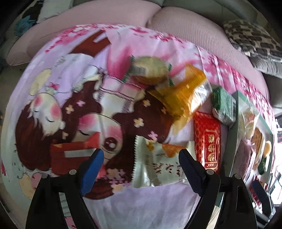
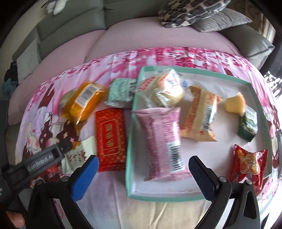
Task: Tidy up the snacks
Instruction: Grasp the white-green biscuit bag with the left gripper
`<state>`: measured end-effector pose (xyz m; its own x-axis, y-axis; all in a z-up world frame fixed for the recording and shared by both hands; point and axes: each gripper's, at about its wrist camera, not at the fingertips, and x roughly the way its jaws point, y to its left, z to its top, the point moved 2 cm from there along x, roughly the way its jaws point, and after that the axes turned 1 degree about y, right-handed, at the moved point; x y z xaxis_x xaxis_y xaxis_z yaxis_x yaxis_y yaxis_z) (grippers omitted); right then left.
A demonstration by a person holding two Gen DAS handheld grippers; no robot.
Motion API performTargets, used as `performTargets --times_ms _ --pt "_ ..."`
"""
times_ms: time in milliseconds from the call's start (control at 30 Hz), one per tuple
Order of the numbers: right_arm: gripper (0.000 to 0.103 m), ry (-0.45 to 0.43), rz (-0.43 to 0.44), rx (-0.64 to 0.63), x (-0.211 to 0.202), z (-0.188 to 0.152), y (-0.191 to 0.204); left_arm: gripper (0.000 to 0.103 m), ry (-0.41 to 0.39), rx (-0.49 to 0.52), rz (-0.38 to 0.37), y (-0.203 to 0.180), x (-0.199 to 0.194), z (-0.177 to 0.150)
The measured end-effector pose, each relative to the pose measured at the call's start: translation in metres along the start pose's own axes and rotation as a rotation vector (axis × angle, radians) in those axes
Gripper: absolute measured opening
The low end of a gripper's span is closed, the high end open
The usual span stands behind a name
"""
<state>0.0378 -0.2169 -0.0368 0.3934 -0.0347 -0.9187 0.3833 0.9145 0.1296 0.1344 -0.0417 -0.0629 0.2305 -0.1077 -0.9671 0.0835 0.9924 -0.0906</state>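
Note:
My left gripper (image 1: 141, 169) is open, with a pale green snack packet (image 1: 156, 167) lying on the cloth between its fingers. A red packet (image 1: 208, 139), an orange packet (image 1: 183, 93), a dark green packet (image 1: 223, 105) and a round biscuit packet (image 1: 149, 69) lie beyond it. My right gripper (image 2: 143, 176) is open and empty over the near edge of the teal tray (image 2: 129, 141). A pink packet (image 2: 162, 141) lies in the tray between its fingers. The tray also holds an orange-white packet (image 2: 199, 118), a dark green one (image 2: 248, 126) and a red one (image 2: 248, 163).
A cartoon-print pink cloth (image 1: 70, 105) covers the surface. Behind it is a pink sofa cushion (image 2: 141, 38) with a patterned pillow (image 2: 190, 12). The left gripper's body (image 2: 40, 162) shows at the left of the right wrist view. The tray shows edge-on in the left wrist view (image 1: 236, 123).

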Motion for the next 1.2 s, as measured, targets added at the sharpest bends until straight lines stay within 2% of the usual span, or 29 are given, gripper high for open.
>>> performTargets --times_ms 133,500,633,667,733,800,1033,1067,1100,1200 --pt "0.103 0.005 -0.018 0.038 0.001 0.003 -0.014 0.087 0.037 0.002 -0.051 -0.009 0.011 -0.001" --pt "0.103 0.006 -0.028 0.057 0.002 0.004 -0.02 0.087 0.044 0.057 0.011 -0.036 0.029 -0.001" --pt "0.103 0.011 -0.035 0.055 0.004 0.003 -0.02 0.087 0.036 0.064 0.012 -0.041 0.031 0.0" --pt "0.103 0.012 -0.035 0.055 0.004 0.003 -0.02 0.086 0.033 0.065 0.01 -0.041 0.03 0.0" --pt "0.103 0.012 -0.036 0.055 0.004 0.003 -0.02 0.076 0.026 0.065 0.003 -0.037 0.027 -0.001" --pt "0.103 0.011 -0.037 0.058 0.004 0.004 -0.021 0.071 0.019 0.062 -0.005 -0.036 0.025 0.0" --pt "0.103 0.005 -0.039 0.071 0.003 0.005 -0.023 0.063 0.007 0.048 -0.02 -0.032 0.018 0.003" --pt "0.103 0.001 -0.038 0.072 0.003 0.005 -0.023 0.063 0.003 0.043 -0.02 -0.028 0.015 0.003" --pt "0.103 -0.004 -0.038 0.071 0.002 0.005 -0.022 0.057 -0.002 0.036 -0.02 -0.021 0.012 0.003" --pt "0.103 -0.027 -0.033 0.053 -0.002 0.006 -0.017 0.057 -0.005 -0.001 -0.016 -0.006 0.006 0.006"
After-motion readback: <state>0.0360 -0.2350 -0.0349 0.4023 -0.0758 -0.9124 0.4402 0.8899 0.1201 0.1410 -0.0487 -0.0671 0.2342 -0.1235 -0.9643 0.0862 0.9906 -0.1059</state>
